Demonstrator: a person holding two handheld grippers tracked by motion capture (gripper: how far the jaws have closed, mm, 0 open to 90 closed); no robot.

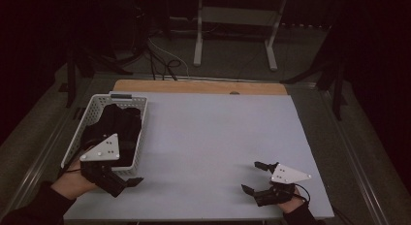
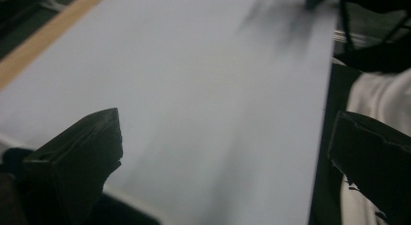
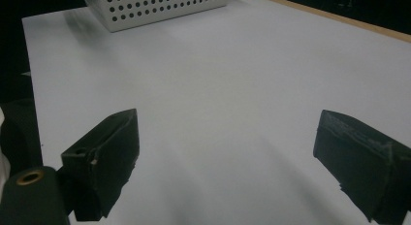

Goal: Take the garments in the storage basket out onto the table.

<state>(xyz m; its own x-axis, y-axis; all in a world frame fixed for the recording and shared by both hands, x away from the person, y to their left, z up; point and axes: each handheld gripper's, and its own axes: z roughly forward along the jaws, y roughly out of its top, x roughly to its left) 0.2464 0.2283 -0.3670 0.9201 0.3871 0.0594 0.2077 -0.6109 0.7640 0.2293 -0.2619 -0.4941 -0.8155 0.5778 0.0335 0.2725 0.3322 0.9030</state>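
A white perforated basket point(image 1: 82, 130) stands at the table's left side with dark, soft-looking things point(image 1: 116, 125) piled in it; I cannot tell what they are. My left gripper point(image 1: 127, 186) hovers at the basket's near corner and points right across the table. In the left gripper view the left gripper point(image 2: 228, 152) is open, with nothing but bare white table between the jaws. My right gripper point(image 1: 250, 176) is near the front right of the table and points left. Its jaws stand wide open and empty in the right gripper view point(image 3: 228, 152), where the basket point(image 3: 155, 7) is far ahead.
The white table top point(image 1: 208, 133) has a wooden strip point(image 1: 198, 87) along its far edge. A metal frame stand point(image 1: 232, 26) and cables point(image 1: 165, 65) are on the dark floor beyond. The person's pale clothing point(image 2: 378, 96) is beside the table's near edge.
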